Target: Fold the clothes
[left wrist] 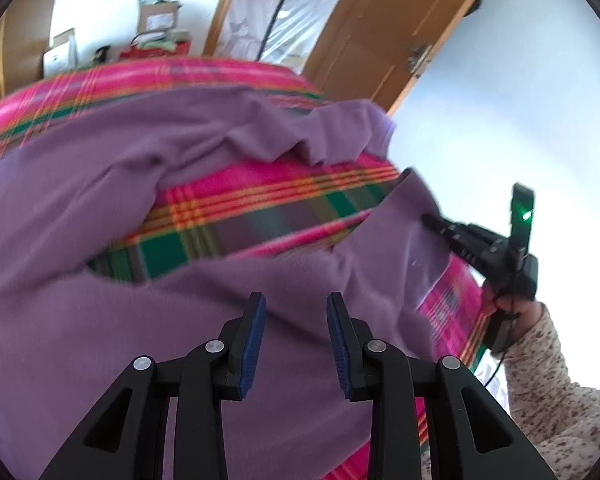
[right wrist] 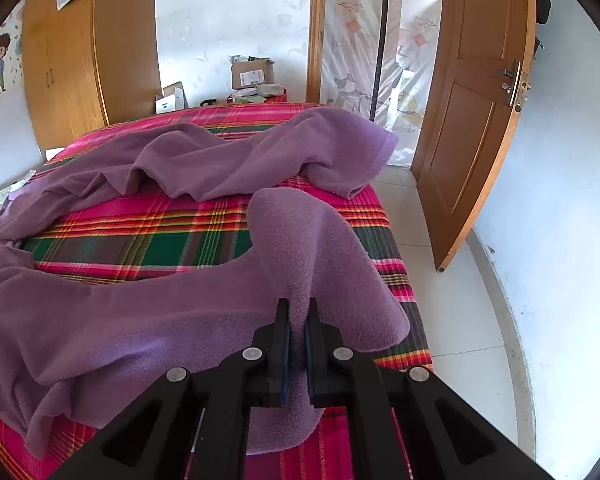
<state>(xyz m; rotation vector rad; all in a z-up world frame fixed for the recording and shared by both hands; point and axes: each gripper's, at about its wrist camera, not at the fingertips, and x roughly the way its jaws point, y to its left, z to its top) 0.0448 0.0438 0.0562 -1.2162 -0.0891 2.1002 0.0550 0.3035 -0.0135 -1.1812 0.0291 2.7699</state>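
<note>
A purple fleece garment lies spread and rumpled over a bed with a pink, green and red plaid cover. My right gripper is shut on a raised fold of it near the bed's right edge, and the cloth rises as a ridge from the pads. The left wrist view shows that same right gripper pinching the garment, held by a hand in a floral sleeve. My left gripper hovers over the near part of the garment. Its jaws stand apart with smooth cloth showing between the blue pads.
An open wooden door stands right of the bed, with white tiled floor alongside. A wooden wardrobe is at the back left. Cardboard boxes sit beyond the bed's far edge.
</note>
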